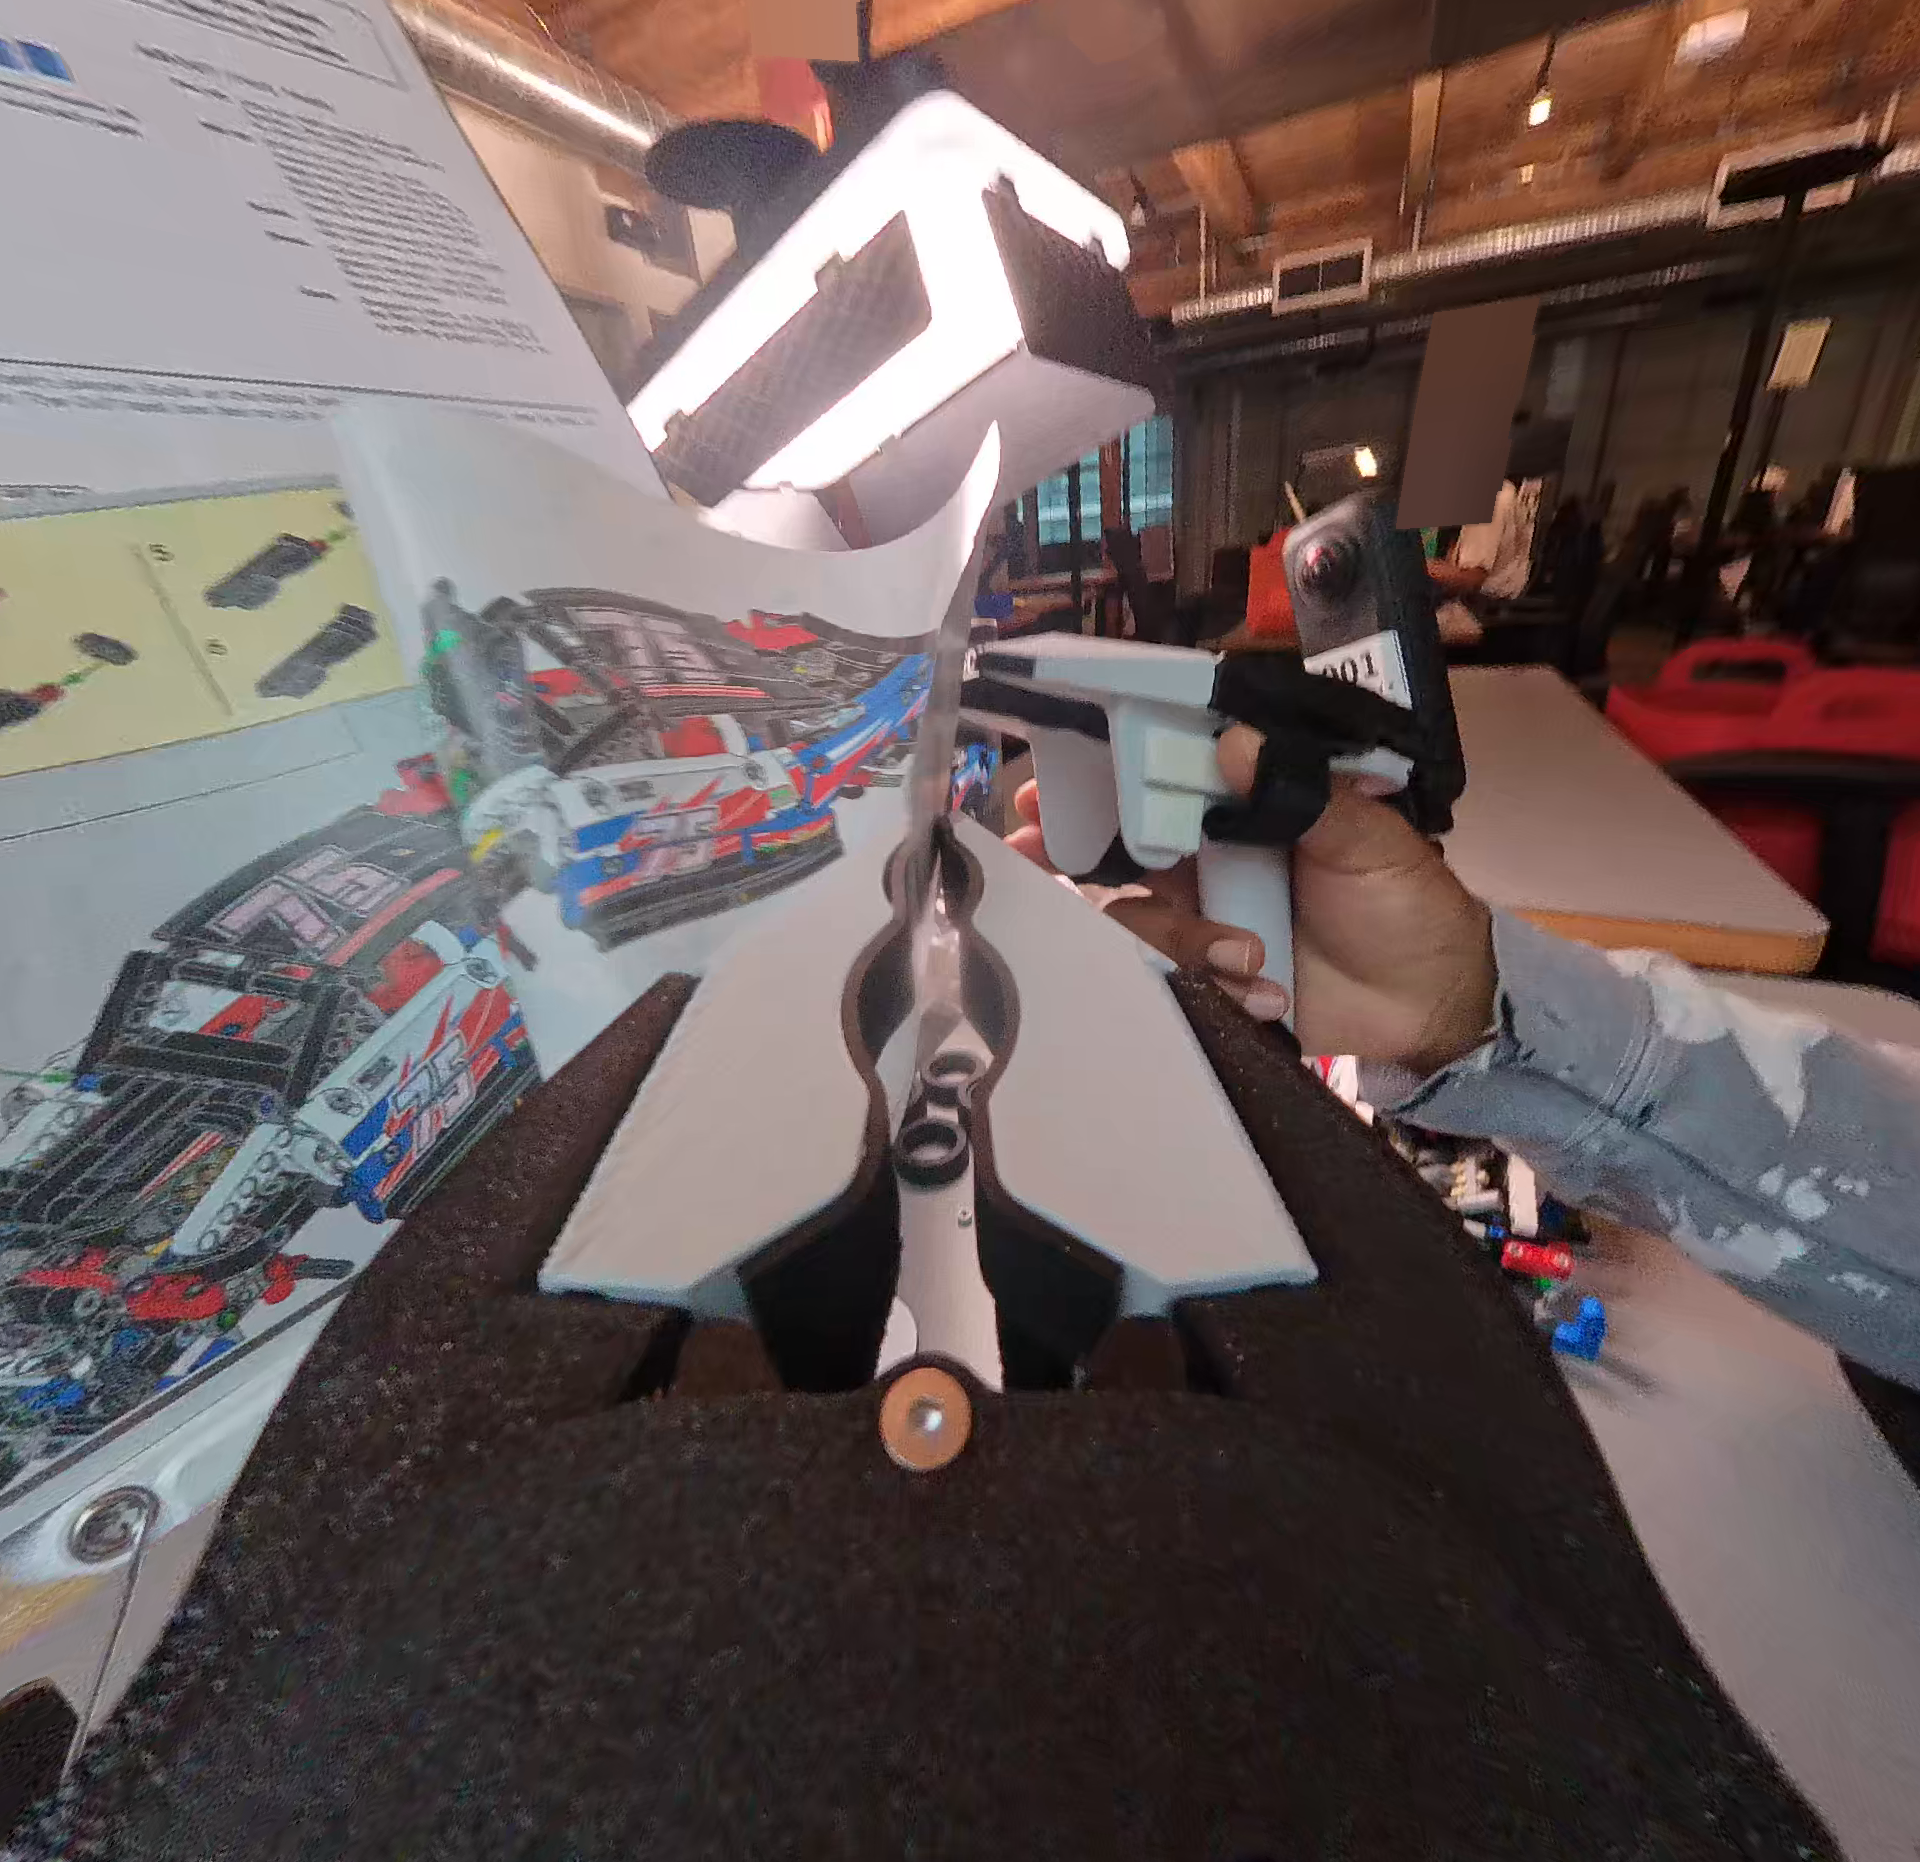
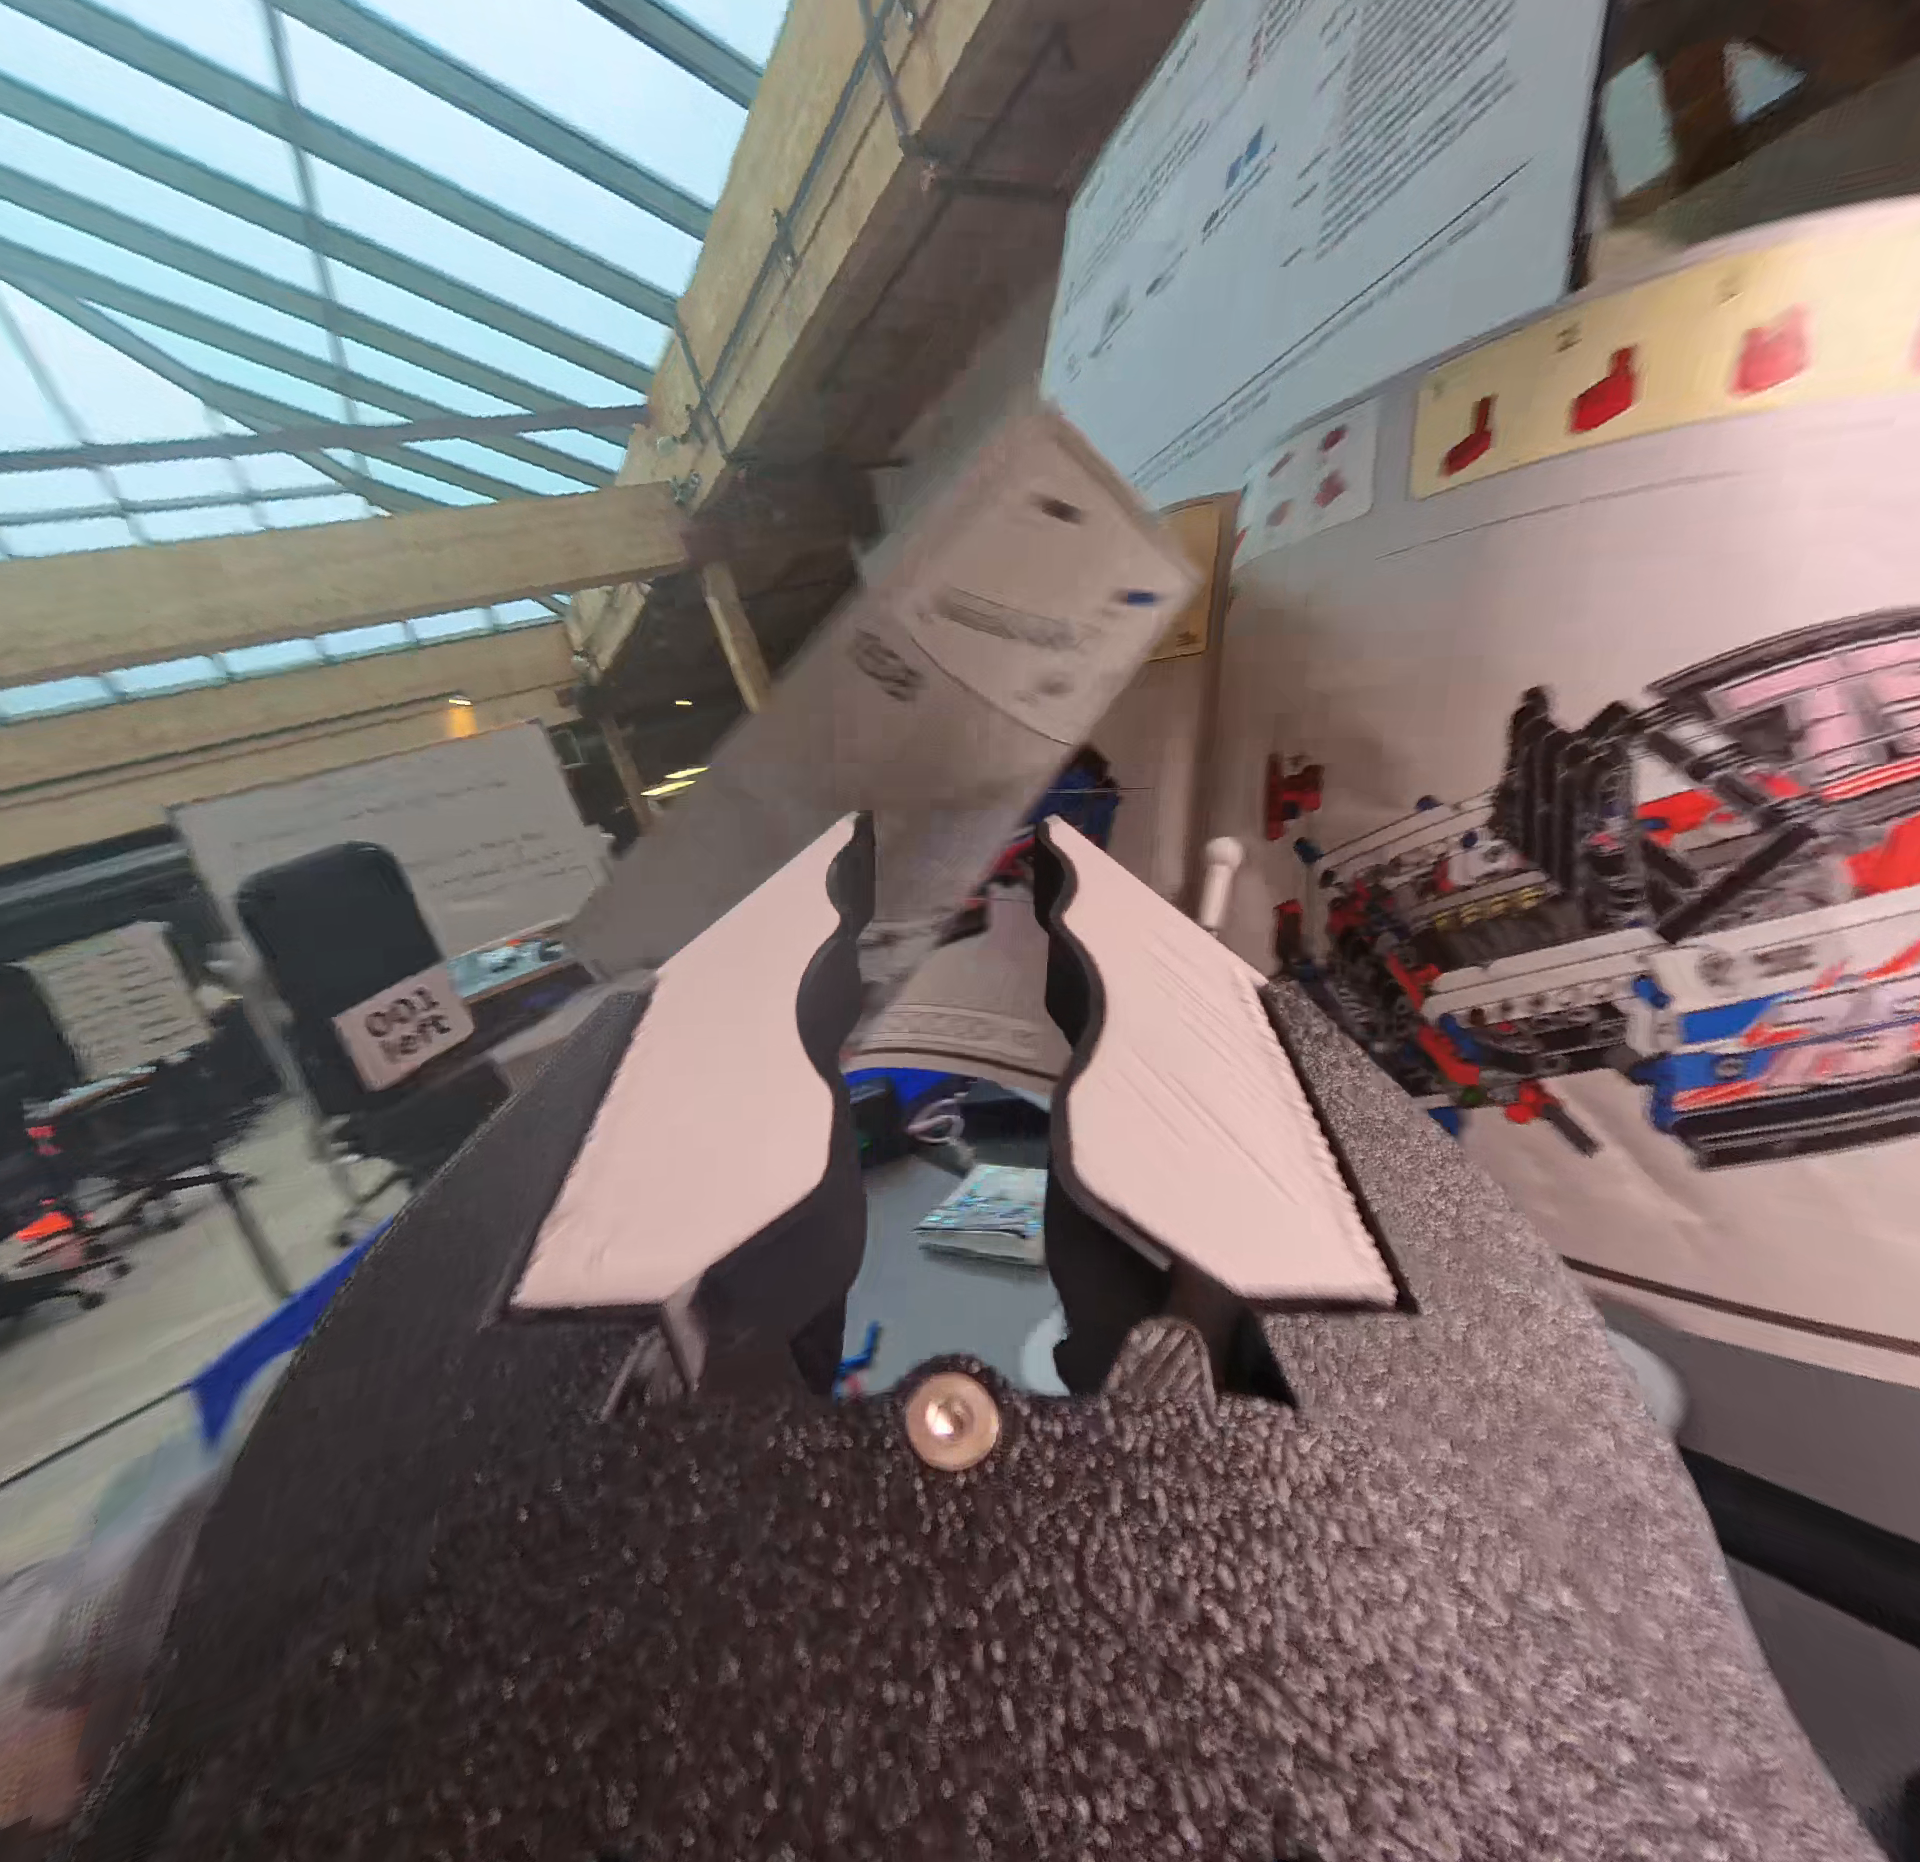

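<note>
Left wrist view: left claw [image 1: 935, 877] clamps booklet page [image 1: 623, 732] edge; right claw [image 2: 951, 867] spread, unobstructed.

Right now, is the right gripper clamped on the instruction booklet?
No, the right gripper has its fingers spread apart with nothing between them, and the instruction booklet lies off to their right side.
</note>
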